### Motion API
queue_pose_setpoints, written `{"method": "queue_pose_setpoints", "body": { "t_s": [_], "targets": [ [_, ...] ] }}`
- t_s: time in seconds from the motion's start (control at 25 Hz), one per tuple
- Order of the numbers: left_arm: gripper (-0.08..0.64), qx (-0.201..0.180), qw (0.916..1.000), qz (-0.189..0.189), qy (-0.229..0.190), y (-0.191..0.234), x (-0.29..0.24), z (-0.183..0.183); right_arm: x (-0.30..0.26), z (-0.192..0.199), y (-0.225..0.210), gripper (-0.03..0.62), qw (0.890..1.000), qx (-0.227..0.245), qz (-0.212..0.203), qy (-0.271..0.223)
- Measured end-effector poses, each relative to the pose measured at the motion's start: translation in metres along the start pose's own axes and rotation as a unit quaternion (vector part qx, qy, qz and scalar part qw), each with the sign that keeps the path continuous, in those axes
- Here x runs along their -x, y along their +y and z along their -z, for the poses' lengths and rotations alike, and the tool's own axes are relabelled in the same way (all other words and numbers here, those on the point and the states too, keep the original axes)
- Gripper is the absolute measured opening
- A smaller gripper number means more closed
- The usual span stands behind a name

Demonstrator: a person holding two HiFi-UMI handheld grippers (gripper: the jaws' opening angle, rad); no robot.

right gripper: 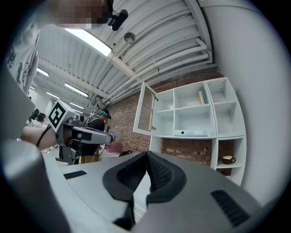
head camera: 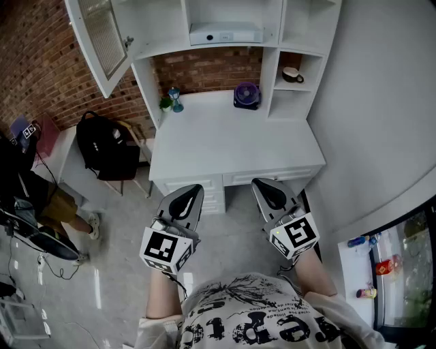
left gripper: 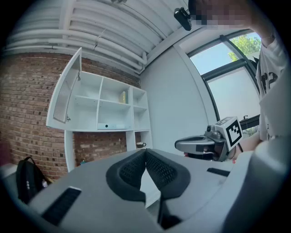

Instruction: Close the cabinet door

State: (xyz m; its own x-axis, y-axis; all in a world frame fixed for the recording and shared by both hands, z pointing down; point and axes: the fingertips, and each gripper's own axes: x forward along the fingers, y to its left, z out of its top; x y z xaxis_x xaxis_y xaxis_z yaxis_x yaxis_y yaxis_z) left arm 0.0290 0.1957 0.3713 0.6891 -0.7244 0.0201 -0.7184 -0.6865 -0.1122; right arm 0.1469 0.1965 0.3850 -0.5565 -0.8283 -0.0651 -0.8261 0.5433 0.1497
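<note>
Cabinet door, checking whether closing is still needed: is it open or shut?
Open. The cabinet door stands swung out to the left of the white shelf unit, exposing the compartment behind it.

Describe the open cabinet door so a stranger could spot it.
Find the white desk hutch against the brick wall. At its top left, the cabinet door stands swung outward. It's the only door there; its neighbours are open shelves.

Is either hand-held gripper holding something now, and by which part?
Nothing is held: the left hand-held gripper and the right hand-held gripper are shut and empty, far from the open cabinet door.
</note>
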Motion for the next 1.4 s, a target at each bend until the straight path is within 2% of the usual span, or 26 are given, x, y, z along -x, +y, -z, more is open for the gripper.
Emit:
{"method": "queue_pose_setpoints", "body": {
  "t_s": [0.4, 0.56, 0.6, 0.64, 0.8, 1.08, 1.4],
  "targets": [
    [0.014, 0.005, 0.9999, 0.008, -0.007, 0.013, 0.014, 0.001, -0.009, -0.006, 0.019, 0.014, 1.0, 0.013, 0.011, 0.006],
    [0.016, 0.023, 0.9992, 0.007, -0.031, 0.027, 0.023, -0.002, -0.016, -0.01, 0.027, 0.015, 1.0, -0.008, 0.023, -0.003],
    [0.169, 0.03, 0.9987, 0.003, -0.041, 0.032, 0.025, -0.004, -0.019, -0.01, 0.03, 0.015, 1.0, -0.012, 0.024, -0.004],
    [0.364, 0.035, 0.9982, -0.004, -0.048, 0.039, 0.027, -0.005, -0.022, -0.01, 0.033, 0.015, 1.0, -0.015, 0.025, -0.004],
    [0.37, 0.037, 0.998, -0.023, -0.046, 0.064, 0.039, 0.001, -0.042, -0.007, 0.048, 0.015, 0.999, -0.027, 0.025, 0.001],
    [0.37, 0.042, 0.9981, -0.033, -0.032, 0.106, 0.054, 0.013, -0.1, -0.01, 0.073, 0.015, 0.999, -0.035, -0.011, 0.002],
    [0.37, 0.05, 0.9921, -0.103, -0.05, 0.196, 0.057, 0.02, -0.205, -0.006, 0.087, 0.015, 0.997, -0.033, -0.076, -0.005]
  ]
}}
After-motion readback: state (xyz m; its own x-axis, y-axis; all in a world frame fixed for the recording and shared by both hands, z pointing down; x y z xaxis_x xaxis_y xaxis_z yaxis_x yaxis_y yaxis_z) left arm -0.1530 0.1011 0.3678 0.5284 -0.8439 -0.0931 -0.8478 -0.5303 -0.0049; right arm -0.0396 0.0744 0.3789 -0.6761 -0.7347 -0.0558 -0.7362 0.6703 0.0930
